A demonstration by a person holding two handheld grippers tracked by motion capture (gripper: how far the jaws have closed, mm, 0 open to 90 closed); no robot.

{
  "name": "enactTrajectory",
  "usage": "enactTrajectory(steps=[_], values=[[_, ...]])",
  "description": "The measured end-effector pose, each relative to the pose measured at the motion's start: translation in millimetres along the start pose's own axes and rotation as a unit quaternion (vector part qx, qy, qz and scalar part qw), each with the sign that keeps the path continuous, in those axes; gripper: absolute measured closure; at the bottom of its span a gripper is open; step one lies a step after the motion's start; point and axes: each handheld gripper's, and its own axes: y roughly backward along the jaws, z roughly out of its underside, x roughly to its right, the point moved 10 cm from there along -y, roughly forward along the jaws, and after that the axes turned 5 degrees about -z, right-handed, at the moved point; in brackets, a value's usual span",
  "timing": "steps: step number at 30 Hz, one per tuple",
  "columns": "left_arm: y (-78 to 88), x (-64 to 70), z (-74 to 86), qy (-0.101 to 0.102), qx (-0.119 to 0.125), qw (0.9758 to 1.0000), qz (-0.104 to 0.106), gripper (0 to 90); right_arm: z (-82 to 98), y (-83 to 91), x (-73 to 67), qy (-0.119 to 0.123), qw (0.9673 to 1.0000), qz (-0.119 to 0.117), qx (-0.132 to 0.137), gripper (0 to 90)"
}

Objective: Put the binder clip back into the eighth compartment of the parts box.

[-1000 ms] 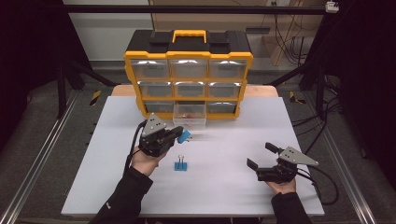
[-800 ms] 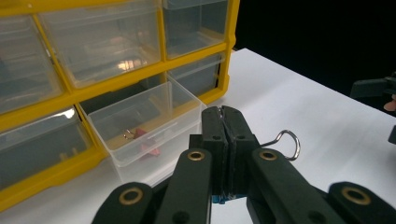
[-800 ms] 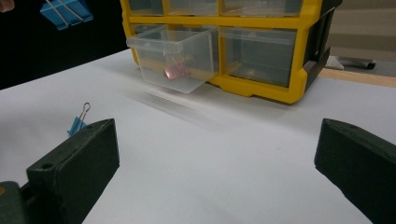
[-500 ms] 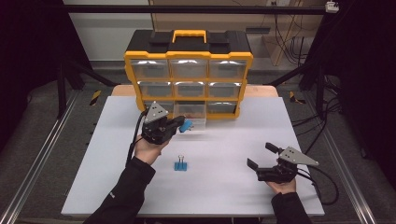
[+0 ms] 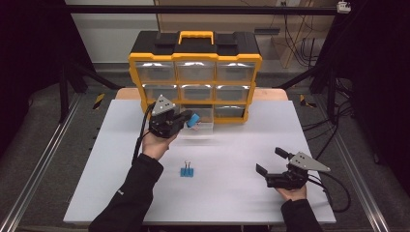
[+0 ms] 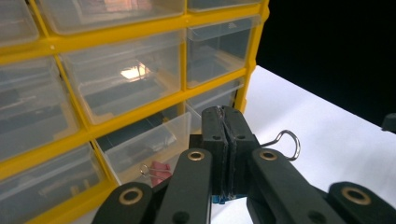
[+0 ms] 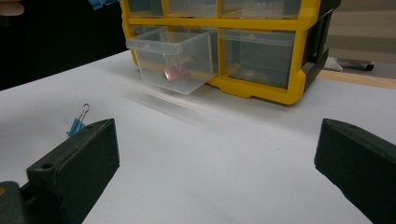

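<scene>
Left gripper point(image 5: 186, 122): jaws clamped on a blue binder clip point(image 5: 194, 120) — held above the pulled-out drawer point(image 5: 205, 126) of the yellow organiser point(image 5: 195, 58).
Right gripper point(image 5: 270, 162): jaws spread wide, nothing between them.
Second blue binder clip point(image 5: 186, 170): on the white table point(image 5: 241, 145) — well apart from both.

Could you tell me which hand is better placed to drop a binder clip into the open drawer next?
The left: its gripper is shut on a blue binder clip right by the open drawer. The right gripper sits open, farther away.
</scene>
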Motion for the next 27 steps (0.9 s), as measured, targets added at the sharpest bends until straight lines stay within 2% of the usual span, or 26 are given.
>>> enactTrajectory(steps=[4,7,10,14,16,22,27], values=[[-3.6,-3.4,-6.2,-0.006,0.007,0.9999,-0.004,87.7,0.5,-0.7,-0.3,0.003,1.0,-0.003,0.0,0.5],[-8.6,-5.4,-9.9,-0.013,0.011,0.9999,0.003,87.7,1.2,-0.4,-0.2,0.003,1.0,-0.004,-0.003,0.5],[-13.9,-8.5,-11.8,-0.012,0.005,0.9999,0.002,87.7,0.6,-0.3,-0.8,-0.001,1.0,-0.004,-0.002,0.4],[-19.8,-10.9,-15.5,-0.009,0.009,0.9999,0.0,87.7,0.8,-0.6,-0.6,0.0,1.0,-0.004,-0.002,0.5],[-23.7,-12.6,-15.1,-0.01,0.006,0.9999,-0.004,87.7,1.3,-0.5,0.1,0.005,1.0,-0.004,-0.003,0.5],[-33.1,-19.6,-11.3,-0.009,-0.001,0.9999,-0.011,87.7,0.8,-0.5,-0.6,0.0,1.0,-0.004,-0.002,0.5],[-39.0,-23.0,-8.6,-0.011,-0.003,0.9998,-0.013,87.7,1.5,-1.1,0.1,0.004,1.0,-0.004,-0.004,0.5]])
